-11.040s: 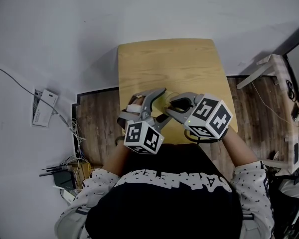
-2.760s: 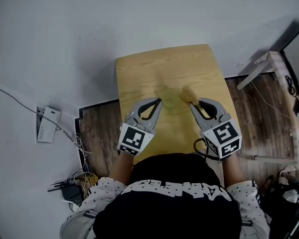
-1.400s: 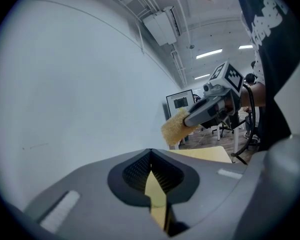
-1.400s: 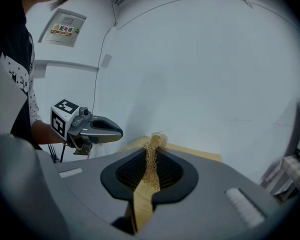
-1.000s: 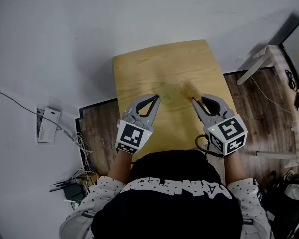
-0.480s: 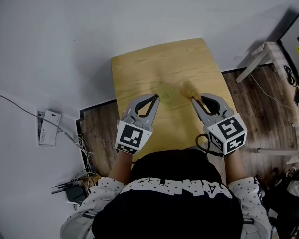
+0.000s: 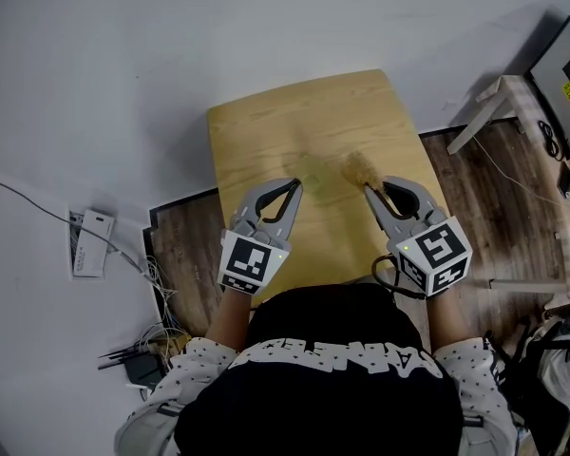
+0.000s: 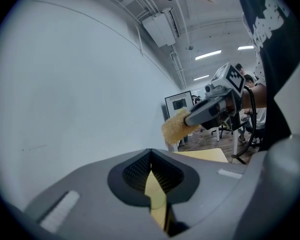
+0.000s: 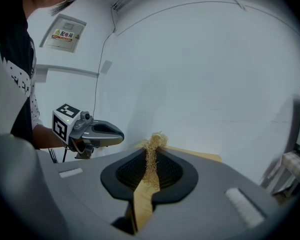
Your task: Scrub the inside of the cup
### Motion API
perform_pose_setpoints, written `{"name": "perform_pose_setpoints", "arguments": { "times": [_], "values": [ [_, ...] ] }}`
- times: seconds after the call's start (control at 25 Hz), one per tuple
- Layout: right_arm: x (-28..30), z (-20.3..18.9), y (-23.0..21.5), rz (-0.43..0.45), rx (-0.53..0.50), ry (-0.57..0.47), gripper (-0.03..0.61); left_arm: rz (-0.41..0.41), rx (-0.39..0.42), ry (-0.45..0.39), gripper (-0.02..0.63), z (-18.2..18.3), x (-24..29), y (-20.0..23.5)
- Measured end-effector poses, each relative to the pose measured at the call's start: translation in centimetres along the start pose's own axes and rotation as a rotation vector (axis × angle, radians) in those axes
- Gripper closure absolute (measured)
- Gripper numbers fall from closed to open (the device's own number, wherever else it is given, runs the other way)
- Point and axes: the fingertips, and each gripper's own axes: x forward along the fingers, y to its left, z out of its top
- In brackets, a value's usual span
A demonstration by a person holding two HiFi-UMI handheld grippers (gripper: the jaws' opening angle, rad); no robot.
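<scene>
- Wooden tabletop (image 7: 266,126) carries the cup (image 7: 313,172), which shows only as a faint, clear, greenish ring between the two tool tips. It stands free, and nothing grips it.
- The left tongs (image 7: 295,184) are pressed together on nothing, and the left gripper view shows only pale wood through their slit (image 8: 150,153). They sit just beside the cup, but I cannot tell whether they touch it.
- The right tongs (image 7: 369,190) pinch a straw-coloured fibrous scrubber (image 7: 359,169), which sticks out past their tips just beside the cup.
- Main risk: if the scrubber goes into the cup while it is unheld, the first sideways rub will likely skate it across the smooth wood or tip it over.
- To steady the cup, the left tongs must first spread. Closed as they are, a nudge forward could knock the cup instead of catching it.
- Clear, smooth walls are probably slippery, so a light or off-centre pinch on the rim may let the cup twist out during scrubbing.
- The right gripper view shows only a thin tuft of fibre (image 9: 151,156) caught between the pads. Drag against the inner wall could pull the scrubber free and leave it stuck inside.
- The cup is hard to see, so misjudging its rim and jabbing the scrubber onto the edge is a real chance.
</scene>
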Motion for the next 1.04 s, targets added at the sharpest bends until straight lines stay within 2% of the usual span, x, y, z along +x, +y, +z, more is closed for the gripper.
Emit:
{"name": "perform_pose_setpoints", "arguments": {
  "times": [1.04],
  "values": [
    [-0.3,-0.4,-0.8,0.006,-0.023,0.017,0.526,-0.010,0.001,0.010,0.612,0.0,1.1,-0.4]
  ]
}}
